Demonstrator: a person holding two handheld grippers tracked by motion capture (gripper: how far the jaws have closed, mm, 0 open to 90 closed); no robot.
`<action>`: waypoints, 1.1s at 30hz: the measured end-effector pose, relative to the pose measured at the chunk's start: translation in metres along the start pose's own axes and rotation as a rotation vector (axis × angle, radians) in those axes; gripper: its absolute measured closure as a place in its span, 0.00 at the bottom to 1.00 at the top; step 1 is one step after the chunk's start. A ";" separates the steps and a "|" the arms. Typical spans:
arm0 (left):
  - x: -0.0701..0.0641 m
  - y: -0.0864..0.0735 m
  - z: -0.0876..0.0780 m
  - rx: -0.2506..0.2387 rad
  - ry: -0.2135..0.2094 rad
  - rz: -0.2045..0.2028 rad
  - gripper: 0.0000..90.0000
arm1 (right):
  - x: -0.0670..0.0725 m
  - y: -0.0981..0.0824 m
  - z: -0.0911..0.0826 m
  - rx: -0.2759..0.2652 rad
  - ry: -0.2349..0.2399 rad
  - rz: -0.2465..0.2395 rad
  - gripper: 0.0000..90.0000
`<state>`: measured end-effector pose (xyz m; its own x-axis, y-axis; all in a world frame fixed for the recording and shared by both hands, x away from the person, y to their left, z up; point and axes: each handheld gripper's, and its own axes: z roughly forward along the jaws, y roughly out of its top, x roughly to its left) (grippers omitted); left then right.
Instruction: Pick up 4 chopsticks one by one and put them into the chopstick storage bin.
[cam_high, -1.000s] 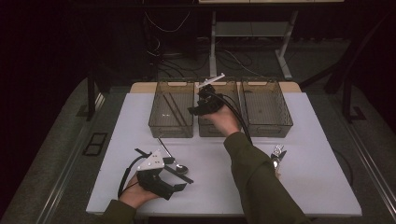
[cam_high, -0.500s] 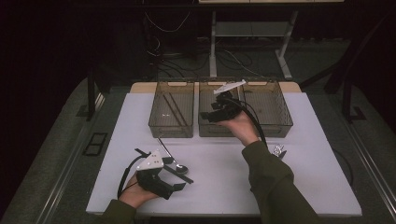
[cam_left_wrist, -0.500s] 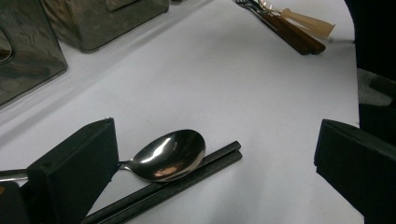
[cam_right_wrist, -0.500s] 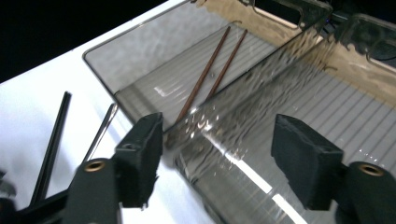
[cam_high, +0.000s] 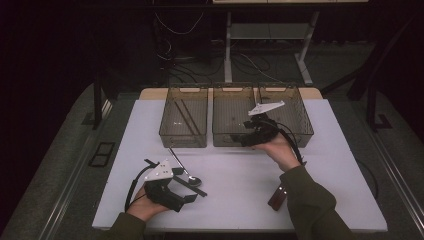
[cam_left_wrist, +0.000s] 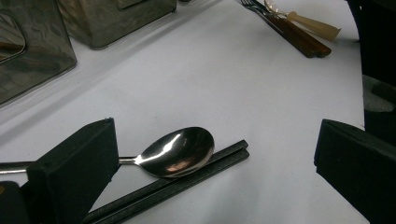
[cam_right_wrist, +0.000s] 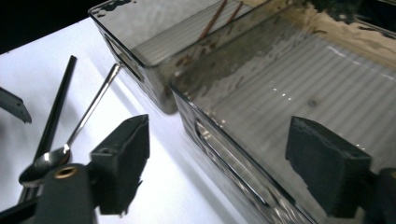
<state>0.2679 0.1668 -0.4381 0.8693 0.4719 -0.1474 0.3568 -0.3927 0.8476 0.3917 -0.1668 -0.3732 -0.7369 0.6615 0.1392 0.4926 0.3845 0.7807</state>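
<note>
Black jaws of the left gripper (cam_left_wrist: 215, 172) stand wide apart, low over the desk near its front edge, with nothing pressed between them. Just ahead lies the spoon (cam_left_wrist: 175, 151), its bowl resting against a pair of dark chopsticks (cam_left_wrist: 187, 179). Polished steel will likely be light, stiff and slippery, so the thin handle, crosswise, seems the surer place to pinch. The right gripper (cam_high: 250, 136), whose jaws have just been opening, is empty above the middle bin (cam_right_wrist: 261, 93) of three at the rear edge. More cutlery (cam_left_wrist: 299, 28) lies near the front right corner.
</note>
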 end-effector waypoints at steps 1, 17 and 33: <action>0.001 0.000 0.000 0.000 0.000 -0.002 0.00 | -0.001 -0.003 -0.003 -0.004 0.005 0.008 0.22; 0.002 0.000 -0.002 0.005 0.020 -0.002 0.00 | -0.014 -0.065 -0.049 -0.040 -0.008 0.025 0.13; 0.002 0.000 -0.002 0.008 0.024 0.009 0.00 | -0.009 -0.126 -0.089 -0.111 -0.089 0.035 0.13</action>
<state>0.2689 0.1694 -0.4368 0.8641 0.4871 -0.1270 0.3516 -0.4036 0.8447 0.2956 -0.2783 -0.4184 -0.6738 0.7296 0.1165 0.4595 0.2903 0.8394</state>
